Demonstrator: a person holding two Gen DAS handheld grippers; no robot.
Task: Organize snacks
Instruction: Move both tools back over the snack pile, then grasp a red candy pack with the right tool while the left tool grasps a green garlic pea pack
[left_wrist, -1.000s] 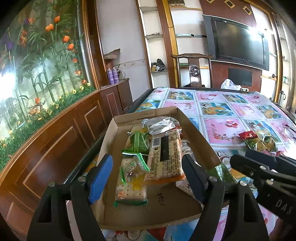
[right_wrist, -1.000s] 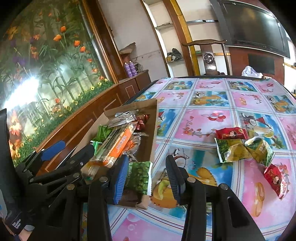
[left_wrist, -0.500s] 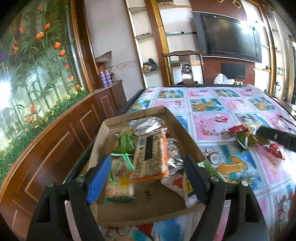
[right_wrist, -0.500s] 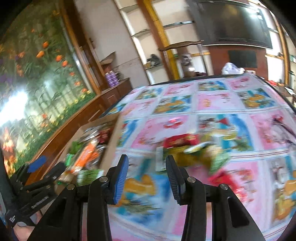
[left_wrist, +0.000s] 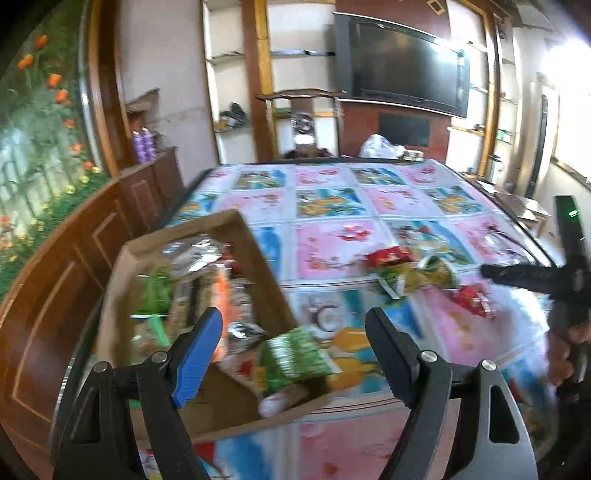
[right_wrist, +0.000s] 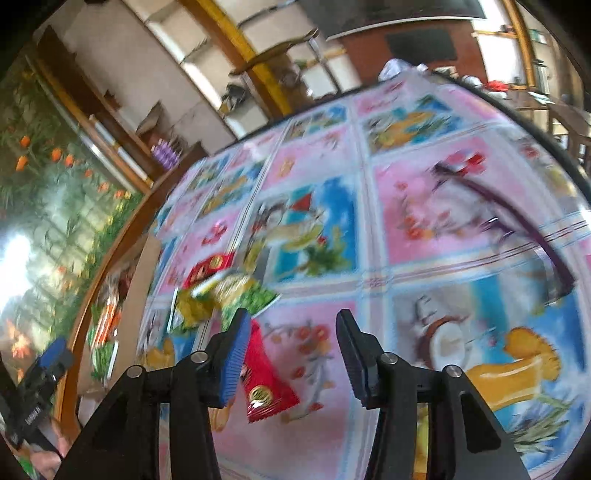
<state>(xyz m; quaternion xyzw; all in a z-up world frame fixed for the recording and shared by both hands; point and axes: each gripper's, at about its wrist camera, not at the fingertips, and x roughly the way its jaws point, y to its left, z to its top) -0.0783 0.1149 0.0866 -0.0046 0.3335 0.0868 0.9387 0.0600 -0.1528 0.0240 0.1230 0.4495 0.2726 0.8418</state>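
A cardboard box (left_wrist: 258, 266) holds several snack packets at the table's left edge. A green packet (left_wrist: 291, 358) lies over the box's right wall. My left gripper (left_wrist: 295, 354) hovers open above that packet and box corner, gripping nothing. Loose on the tablecloth are a red packet (left_wrist: 388, 255), yellow-green packets (left_wrist: 424, 277) and another red packet (left_wrist: 472, 299). My right gripper (right_wrist: 291, 354) hangs over a red packet (right_wrist: 266, 384) that lies on the cloth beside its blue-padded finger. Its jaws are opening, and the pads press on nothing. The yellow-green packets (right_wrist: 229, 291) lie just beyond it.
The table wears a bright picture-tile cloth (right_wrist: 406, 206). A dark purple curved thing (right_wrist: 517, 221) lies on it at the right. A wooden cabinet (left_wrist: 74, 266) runs along the left of the box. A chair (left_wrist: 299, 107) and a television (left_wrist: 402, 70) stand beyond the far edge.
My right gripper left the green packet on the box edge, swung right to the loose packets and rolled, its jaws wider. My left gripper turned right; the box now sits further left.
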